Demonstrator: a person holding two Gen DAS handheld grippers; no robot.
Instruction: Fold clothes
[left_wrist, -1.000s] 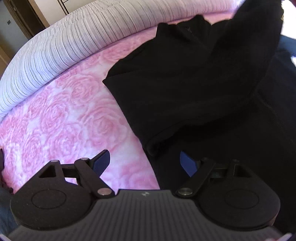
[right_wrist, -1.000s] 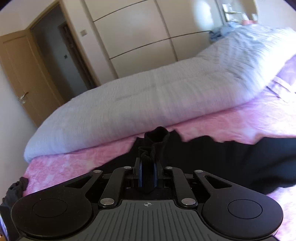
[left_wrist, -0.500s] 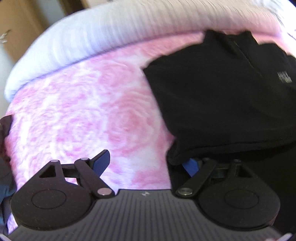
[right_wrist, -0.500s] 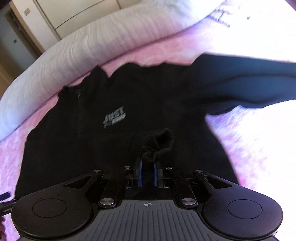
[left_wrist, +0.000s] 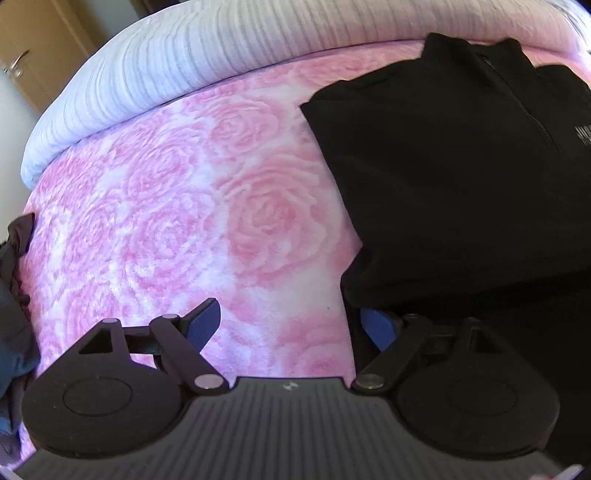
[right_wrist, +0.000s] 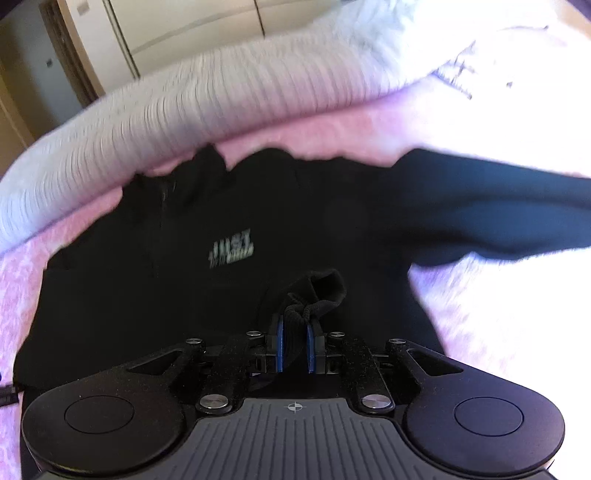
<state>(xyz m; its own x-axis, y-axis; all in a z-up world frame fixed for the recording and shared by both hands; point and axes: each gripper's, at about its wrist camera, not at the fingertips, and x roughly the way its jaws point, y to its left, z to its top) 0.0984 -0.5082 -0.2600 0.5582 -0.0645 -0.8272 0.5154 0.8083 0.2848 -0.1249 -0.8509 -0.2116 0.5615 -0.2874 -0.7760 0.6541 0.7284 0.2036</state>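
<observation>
A black zip-neck sweatshirt (right_wrist: 177, 295) with a small chest logo (right_wrist: 232, 252) lies front up on the pink rose-patterned bed. Its far sleeve (right_wrist: 498, 218) stretches out to the right. My right gripper (right_wrist: 294, 328) is shut on the cuff (right_wrist: 325, 288) of the other sleeve, held over the sweatshirt's lower middle. In the left wrist view the sweatshirt (left_wrist: 461, 177) fills the right side, its folded edge draped over my right fingertip. My left gripper (left_wrist: 291, 317) is open with only the blanket between its fingers.
A rolled pale striped duvet (left_wrist: 221, 62) runs along the far side of the pink blanket (left_wrist: 166, 221). Dark clothes (left_wrist: 11, 314) lie heaped at the left edge. A wooden door (left_wrist: 33, 55) and wardrobe doors (right_wrist: 184, 33) stand behind.
The right gripper has carried the cuff down from high above the bed onto the sweatshirt's body. The left gripper shifted left, staying open, so the sweatshirt now sits further right.
</observation>
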